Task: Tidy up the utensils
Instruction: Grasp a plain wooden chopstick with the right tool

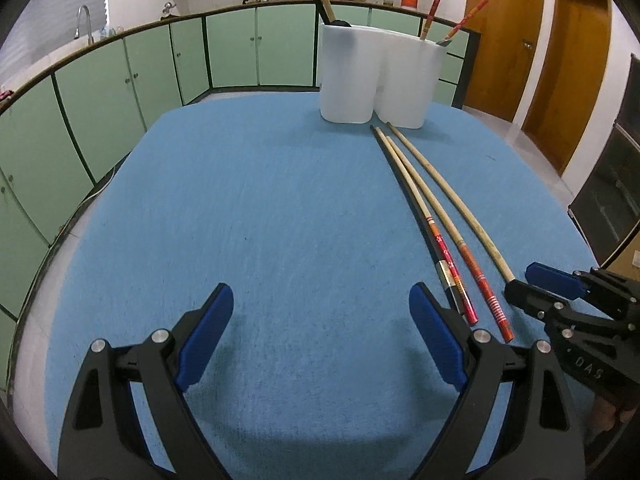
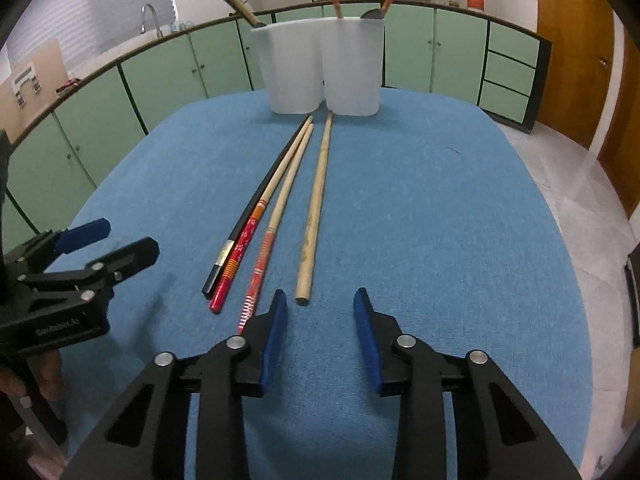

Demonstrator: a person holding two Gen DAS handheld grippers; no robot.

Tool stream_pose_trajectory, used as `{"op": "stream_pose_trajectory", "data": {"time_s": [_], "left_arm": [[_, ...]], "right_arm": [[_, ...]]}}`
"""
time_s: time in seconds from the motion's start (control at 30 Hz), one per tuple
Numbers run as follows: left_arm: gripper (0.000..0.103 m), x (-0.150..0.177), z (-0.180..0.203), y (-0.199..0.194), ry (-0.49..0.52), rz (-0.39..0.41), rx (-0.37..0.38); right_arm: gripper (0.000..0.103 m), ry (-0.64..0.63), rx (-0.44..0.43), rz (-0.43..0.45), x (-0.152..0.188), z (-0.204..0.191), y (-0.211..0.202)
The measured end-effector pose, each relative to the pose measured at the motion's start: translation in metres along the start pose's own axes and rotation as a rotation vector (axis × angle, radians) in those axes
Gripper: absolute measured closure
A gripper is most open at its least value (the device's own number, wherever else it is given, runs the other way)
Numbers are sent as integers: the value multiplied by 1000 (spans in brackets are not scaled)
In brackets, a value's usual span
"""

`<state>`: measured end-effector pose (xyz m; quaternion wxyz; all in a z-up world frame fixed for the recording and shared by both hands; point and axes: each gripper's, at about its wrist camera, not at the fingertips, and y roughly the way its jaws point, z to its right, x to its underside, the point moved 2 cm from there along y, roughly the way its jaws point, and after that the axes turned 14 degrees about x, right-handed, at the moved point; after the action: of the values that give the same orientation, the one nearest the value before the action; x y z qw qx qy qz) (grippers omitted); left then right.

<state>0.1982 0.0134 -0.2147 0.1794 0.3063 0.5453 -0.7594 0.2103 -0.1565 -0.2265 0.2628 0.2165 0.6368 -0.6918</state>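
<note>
Four loose chopsticks (image 2: pixel 276 208) lie side by side mid-table on the blue cloth (image 2: pixel 440 220), tips toward the white holder (image 2: pixel 320 68) at the far edge. Green cabinets (image 2: pixel 168 72) behind. Left gripper (image 1: pixel 320 320) wide, empty; right gripper (image 2: pixel 320 312) narrower, empty, nearest the plain chopstick (image 2: pixel 316 208).

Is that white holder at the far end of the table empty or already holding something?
Not empty. The white holder already has chopstick tops sticking out above its rim, in both compartments; how many are inside cannot be told.
</note>
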Motion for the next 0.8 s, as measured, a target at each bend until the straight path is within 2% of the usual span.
{"op": "stream_pose_trajectory", "data": {"time_s": [0.1,0.37,0.47,0.53,0.8], "left_arm": [[16,-1,-2,1,-5,-3,3],[16,-1,3,4,-1,-1,8],[16,1,5,3,7,-3,13],[16,1,7,4,13,-12,19],[16,5,22,7,47,-49,63]], "right_arm": [[75,-5,0,4,-3,-3,1],[79,-26,36,14,-7,-10,4],[86,-30,52,14,-7,-12,5],[96,-22,61,11,-6,-11,4],[96,17,66,4,-4,4,1]]}}
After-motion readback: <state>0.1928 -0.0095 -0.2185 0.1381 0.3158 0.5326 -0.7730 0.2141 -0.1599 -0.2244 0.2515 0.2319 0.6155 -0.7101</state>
